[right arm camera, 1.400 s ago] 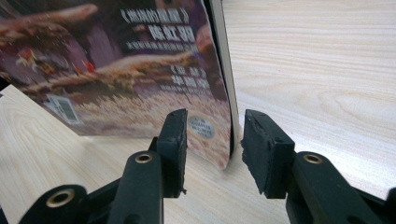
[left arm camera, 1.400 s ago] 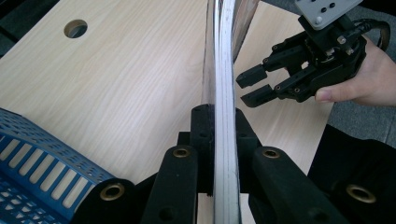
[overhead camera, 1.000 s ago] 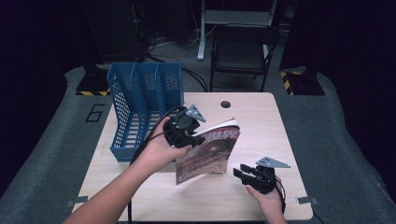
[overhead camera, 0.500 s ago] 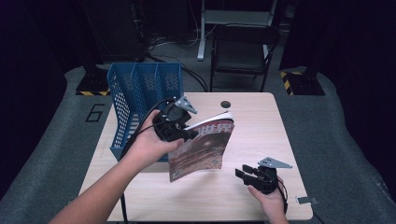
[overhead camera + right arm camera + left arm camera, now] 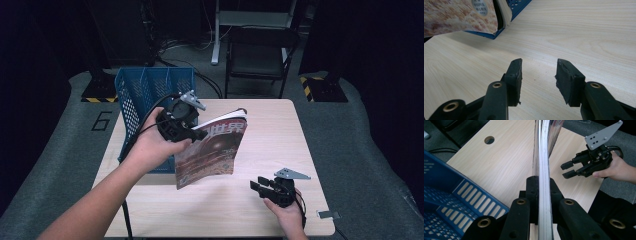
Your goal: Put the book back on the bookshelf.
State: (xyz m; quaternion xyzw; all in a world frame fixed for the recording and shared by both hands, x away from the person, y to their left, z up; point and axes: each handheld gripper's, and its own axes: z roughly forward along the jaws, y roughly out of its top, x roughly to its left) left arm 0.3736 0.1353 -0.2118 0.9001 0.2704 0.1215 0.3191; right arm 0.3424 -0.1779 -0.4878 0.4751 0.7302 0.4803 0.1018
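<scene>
It looked like a lab or office recording space: a pale wooden table (image 5: 280, 150) stood on grey carpet marked with a number, beside a black chair (image 5: 260, 55) and floor cables.

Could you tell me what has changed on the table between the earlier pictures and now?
The left tongs, shut on the magazine, have lifted it off the table and swung it from lying nearly flat to hanging upright, a little closer to the blue file rack. The grip on its edge is unchanged. The right tongs stayed low at the table's near right side, jaws apart and empty.
</scene>
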